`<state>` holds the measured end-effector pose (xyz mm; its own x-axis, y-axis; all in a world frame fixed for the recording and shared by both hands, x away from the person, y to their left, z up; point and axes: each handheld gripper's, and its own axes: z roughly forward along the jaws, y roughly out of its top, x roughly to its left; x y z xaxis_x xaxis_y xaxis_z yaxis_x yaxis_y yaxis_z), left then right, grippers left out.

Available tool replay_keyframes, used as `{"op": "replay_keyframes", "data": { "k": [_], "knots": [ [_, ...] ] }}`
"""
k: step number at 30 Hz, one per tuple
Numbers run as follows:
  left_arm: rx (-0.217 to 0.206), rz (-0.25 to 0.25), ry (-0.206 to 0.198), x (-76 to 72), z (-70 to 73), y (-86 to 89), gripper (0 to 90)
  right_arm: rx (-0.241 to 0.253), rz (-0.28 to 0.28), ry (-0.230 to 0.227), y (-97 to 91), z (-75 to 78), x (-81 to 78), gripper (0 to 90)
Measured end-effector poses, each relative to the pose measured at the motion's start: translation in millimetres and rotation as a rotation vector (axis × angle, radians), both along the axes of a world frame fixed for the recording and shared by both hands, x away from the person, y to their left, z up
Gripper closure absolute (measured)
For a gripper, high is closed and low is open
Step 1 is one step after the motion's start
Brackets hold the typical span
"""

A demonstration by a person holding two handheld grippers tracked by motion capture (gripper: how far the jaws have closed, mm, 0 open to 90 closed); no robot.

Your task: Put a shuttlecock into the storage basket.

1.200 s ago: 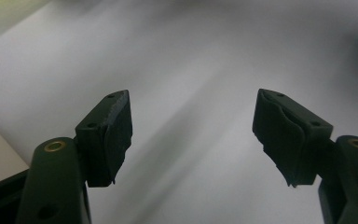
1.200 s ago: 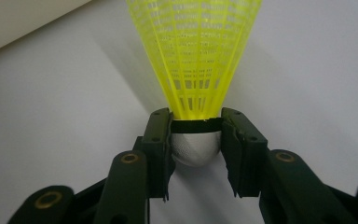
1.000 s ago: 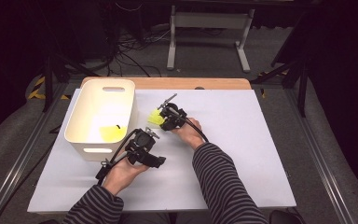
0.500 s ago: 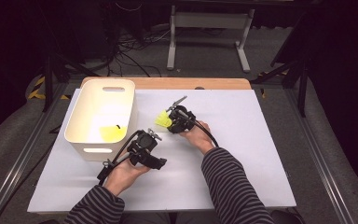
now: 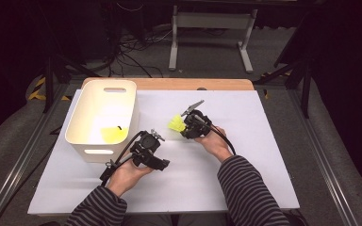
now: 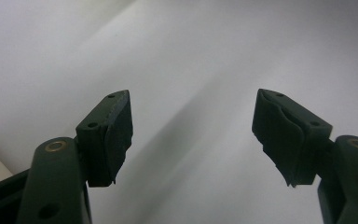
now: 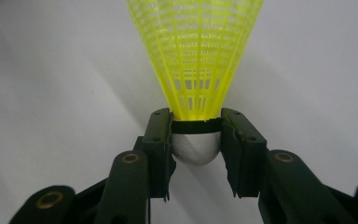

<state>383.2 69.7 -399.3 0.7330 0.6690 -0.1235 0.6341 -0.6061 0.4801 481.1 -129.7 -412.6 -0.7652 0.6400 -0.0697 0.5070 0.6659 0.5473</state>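
Gripping a yellow shuttlecock (image 7: 193, 60) by its head, right claw (image 7: 196, 140).

The right gripper (image 5: 185, 126), clamped on the yellow shuttlecock (image 5: 176, 124), moves rightward, farther from the white basket (image 5: 89, 143).

In the right gripper view the yellow shuttlecock (image 7: 195, 56) runs off the top edge, so its open rim is cut away, and the jaws of the right gripper (image 7: 196, 140) cover both sides of its white cap. From the high view that shuttlecock (image 5: 176, 125) is too small for its mesh to be made out. Another yellow shuttlecock (image 5: 113, 134) lies in the white bin (image 5: 86, 142), blurred into a flat patch. The left gripper (image 6: 193, 133) has its arms cut off by the bottom edge.
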Motion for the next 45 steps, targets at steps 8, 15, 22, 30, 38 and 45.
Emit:
{"op": "replay_keyframes", "data": {
  "k": [8, 15, 22, 30, 38, 45],
  "knots": [
    [0.016, 0.008, -0.014, 0.1, 1.2, -0.1, 29.8, 0.004, -0.001, 0.001, -12.7, 2.6, -10.7, 65.0],
    [0.029, 0.016, -0.042, -2.0, 3.5, 0.1, 30.0, 0.012, 0.003, -0.012, -22.7, 3.6, -20.6, 65.0],
    [0.017, 0.019, -0.068, -3.6, 7.6, -0.6, 31.1, 0.026, 0.007, -0.019, -30.4, 10.0, -32.3, 65.0],
    [0.01, 0.017, -0.087, -4.2, 16.1, -3.9, 31.1, 0.026, 0.026, -0.026, -44.5, 17.2, -48.0, 65.0],
    [0.02, -0.001, -0.089, -2.5, 13.4, -13.5, 31.9, 0.02, 0.035, -0.009, -52.0, 16.2, -57.4, 65.0],
    [0.015, 0.007, -0.077, 4.6, 13.5, -16.8, 32.3, 0.013, 0.045, -0.009, -54.1, 14.9, -60.0, 65.0]
  ]
}}
